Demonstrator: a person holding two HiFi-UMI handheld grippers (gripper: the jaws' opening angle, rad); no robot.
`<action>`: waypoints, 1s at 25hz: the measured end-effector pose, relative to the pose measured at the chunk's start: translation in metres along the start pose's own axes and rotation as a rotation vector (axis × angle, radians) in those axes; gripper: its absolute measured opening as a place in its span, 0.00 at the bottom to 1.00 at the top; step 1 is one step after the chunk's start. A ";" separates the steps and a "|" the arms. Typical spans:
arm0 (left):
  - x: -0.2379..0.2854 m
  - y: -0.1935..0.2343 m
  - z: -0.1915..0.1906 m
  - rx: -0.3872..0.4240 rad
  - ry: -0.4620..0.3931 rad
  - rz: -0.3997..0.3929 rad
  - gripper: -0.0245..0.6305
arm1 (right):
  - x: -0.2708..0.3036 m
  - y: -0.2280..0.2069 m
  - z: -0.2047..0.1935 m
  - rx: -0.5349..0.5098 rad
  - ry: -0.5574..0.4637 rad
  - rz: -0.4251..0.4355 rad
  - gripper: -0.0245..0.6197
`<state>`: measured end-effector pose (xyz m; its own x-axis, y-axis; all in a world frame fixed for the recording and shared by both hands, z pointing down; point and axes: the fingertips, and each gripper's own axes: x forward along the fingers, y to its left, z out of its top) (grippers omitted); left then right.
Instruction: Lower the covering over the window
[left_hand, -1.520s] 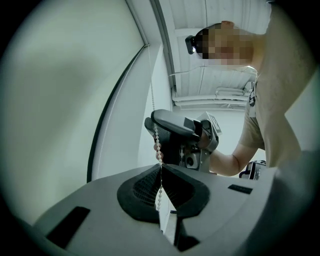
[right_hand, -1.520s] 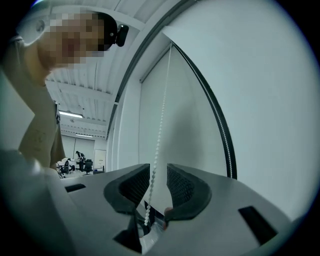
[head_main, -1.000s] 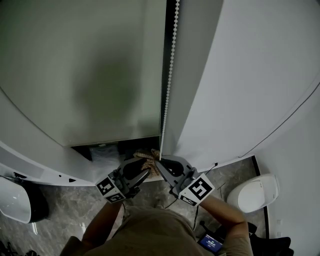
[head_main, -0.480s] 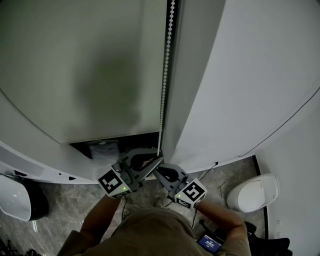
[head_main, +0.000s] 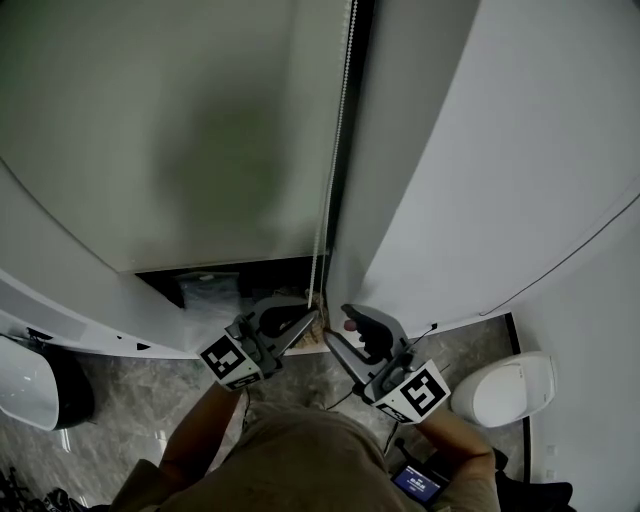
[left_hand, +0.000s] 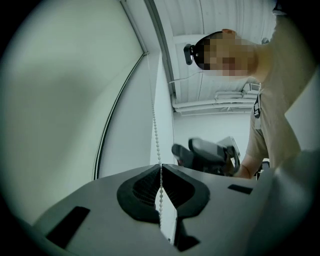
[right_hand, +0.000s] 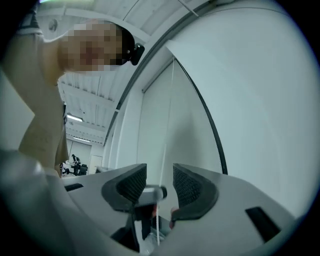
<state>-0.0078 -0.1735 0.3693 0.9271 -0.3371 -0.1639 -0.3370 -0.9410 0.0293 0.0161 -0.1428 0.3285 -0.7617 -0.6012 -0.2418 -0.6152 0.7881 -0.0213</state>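
Left hand-held gripper (head_main: 312, 318) has just closed on the white beaded cord (head_main: 335, 150) at lower centre; right hand-held gripper (head_main: 338, 325), just opened, straddles it loosely. Pale fabric blind (head_main: 180, 130) is mostly down, dark gap (head_main: 260, 275) remaining.

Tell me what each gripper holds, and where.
Left gripper: its jaws just closed on the bead chain, low on it. Right gripper: jaws just opened, holding nothing.

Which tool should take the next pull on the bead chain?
Left. The left tool is shut on the bead chain, ready to pull. The right tool has just opened its jaws; the chain only runs loose between them.
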 end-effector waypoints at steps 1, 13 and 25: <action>-0.002 -0.002 -0.013 -0.010 0.025 -0.005 0.07 | 0.007 -0.002 0.005 0.002 -0.002 0.001 0.28; -0.010 -0.026 -0.069 -0.106 0.080 -0.057 0.07 | 0.040 -0.009 -0.025 0.039 0.142 0.050 0.20; -0.049 0.017 -0.011 -0.213 -0.147 -0.104 0.28 | 0.032 0.011 -0.088 0.107 0.257 0.079 0.06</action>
<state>-0.0575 -0.1730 0.3885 0.9158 -0.2451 -0.3180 -0.1846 -0.9604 0.2087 -0.0329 -0.1647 0.4064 -0.8414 -0.5404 0.0062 -0.5373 0.8352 -0.1172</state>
